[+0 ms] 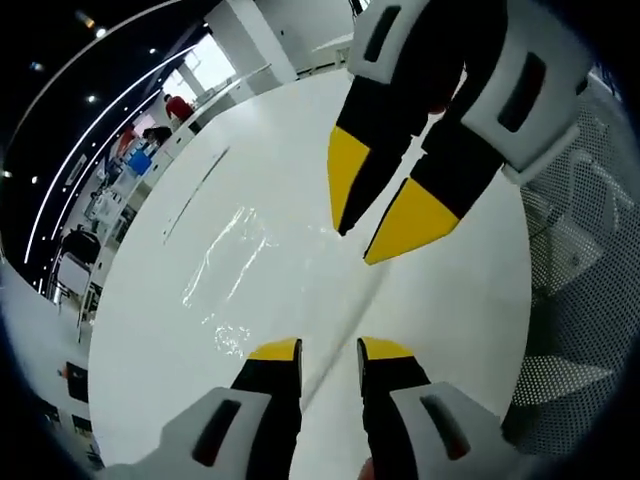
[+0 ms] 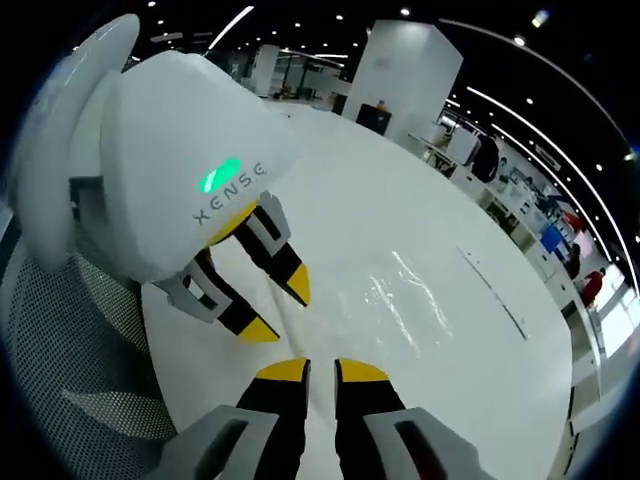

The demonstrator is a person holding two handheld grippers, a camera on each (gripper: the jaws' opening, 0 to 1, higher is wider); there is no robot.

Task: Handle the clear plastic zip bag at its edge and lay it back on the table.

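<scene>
In the left gripper view the left hand-held gripper [image 1: 329, 347] has its jaws a little apart, with the thin edge of the clear zip bag [image 1: 232, 262] running between them (whether they grip it I cannot tell). Beyond, the right hand-held gripper [image 1: 355, 247] hangs slightly open over the white worktop [image 1: 470, 300] — the bag lies flat on it.

One zip bag [image 1: 235, 262], two tongs [image 1: 330, 362] [image 2: 321, 372], one table [image 1: 470, 300].

Glossy clear plastic bag [image 1: 235, 270], crinkled
</scene>
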